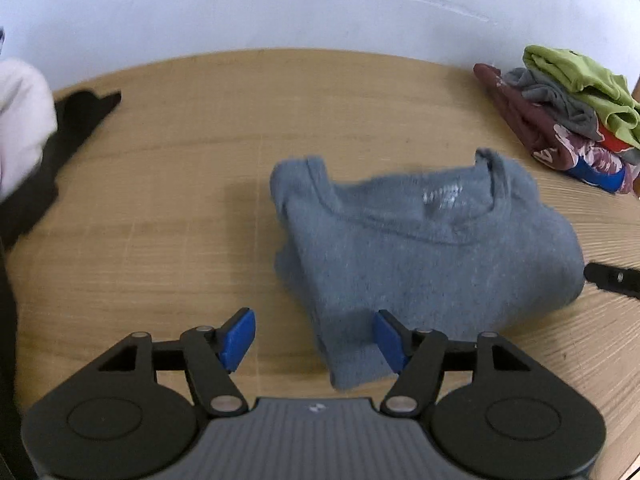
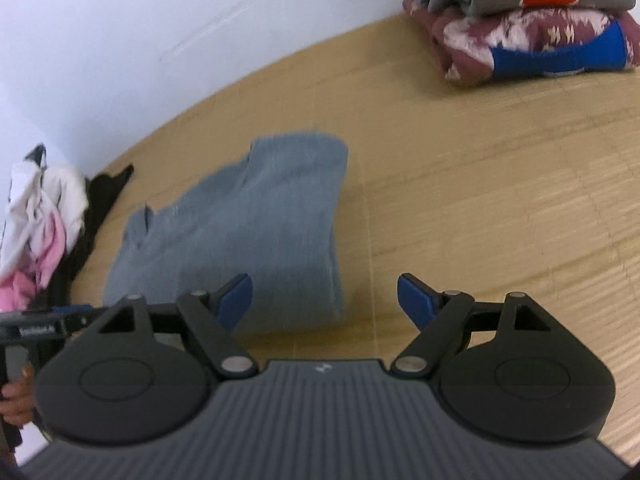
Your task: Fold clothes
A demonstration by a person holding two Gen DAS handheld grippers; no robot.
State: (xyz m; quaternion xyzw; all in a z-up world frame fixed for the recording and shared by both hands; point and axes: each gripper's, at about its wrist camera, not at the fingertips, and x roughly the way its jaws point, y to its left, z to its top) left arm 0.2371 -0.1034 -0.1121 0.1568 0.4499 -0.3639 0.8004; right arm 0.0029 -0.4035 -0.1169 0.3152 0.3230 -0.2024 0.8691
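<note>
Showing only in the right view, a hand grips the left handle; both tongs gape wide, empty, over the folded blue shirt on a wooden tabletop against a white wall

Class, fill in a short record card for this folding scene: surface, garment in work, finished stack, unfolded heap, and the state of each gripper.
surface: wooden table
garment in work: blue-grey shirt, folded, lying flat
finished stack: folded clothes by the wall, green piece on top
unfolded heap: white and pink clothes with a black garment beside them
left gripper: open, holding nothing
right gripper: open, holding nothing
</note>
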